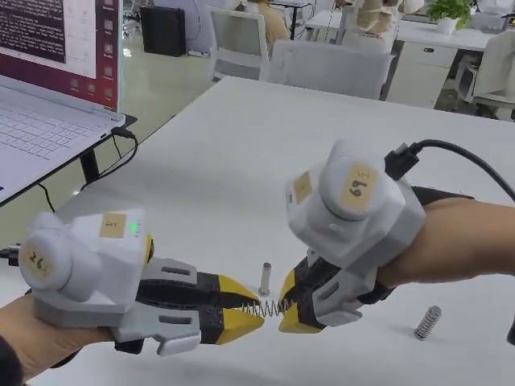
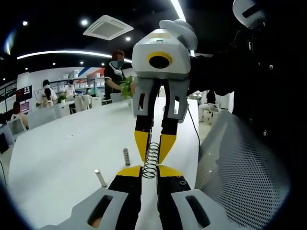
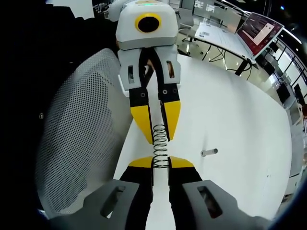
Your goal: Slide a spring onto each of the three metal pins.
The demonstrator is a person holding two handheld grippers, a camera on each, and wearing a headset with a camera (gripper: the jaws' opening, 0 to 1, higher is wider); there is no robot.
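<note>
Left tongs (image 1: pixel 256 310) and right tongs (image 1: pixel 284 312) nose to nose, tips just apart, both closed.

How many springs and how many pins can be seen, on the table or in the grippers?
Springs: 2, the held spring gripped between left gripper and right gripper, and the loose spring lying on the table.
Pins: 1, the pin, upright and bare.
Total: 3
</note>
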